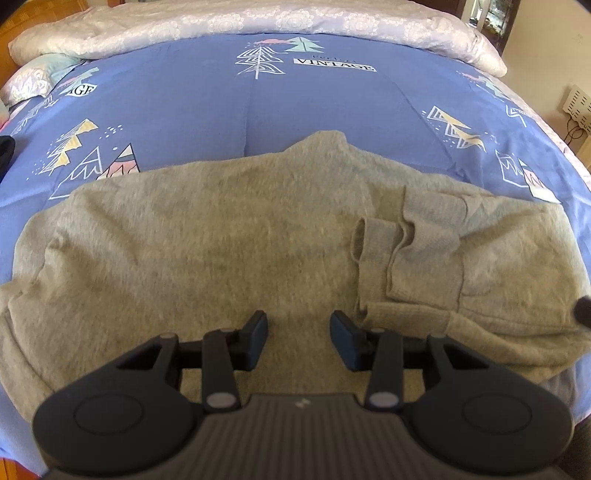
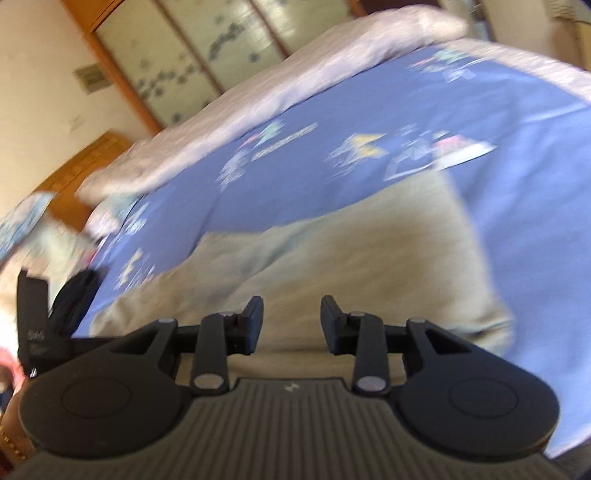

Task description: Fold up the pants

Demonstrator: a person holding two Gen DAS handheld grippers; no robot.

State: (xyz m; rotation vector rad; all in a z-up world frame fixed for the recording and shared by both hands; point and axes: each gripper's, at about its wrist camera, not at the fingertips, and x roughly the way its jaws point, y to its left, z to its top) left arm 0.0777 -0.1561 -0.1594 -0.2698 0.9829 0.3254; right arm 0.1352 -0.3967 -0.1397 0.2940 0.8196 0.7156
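Note:
Grey sweatpants (image 1: 229,236) lie folded over on the blue printed bedsheet (image 1: 192,103), with the ribbed leg cuffs (image 1: 410,243) resting on top at the right. My left gripper (image 1: 300,334) is open and empty, just above the pants near their front edge. In the right wrist view, which is blurred, the pants (image 2: 369,254) fill the middle. My right gripper (image 2: 291,319) is open and empty above them. A dark tip of the right gripper (image 1: 583,312) shows at the right edge of the left wrist view.
A pale quilt (image 1: 258,26) is bunched along the far side of the bed. A pillow (image 1: 33,79) lies at the far left. A wooden headboard (image 2: 85,170) and sliding wardrobe doors (image 2: 192,55) stand beyond. A dark item (image 2: 75,299) lies left of the pants.

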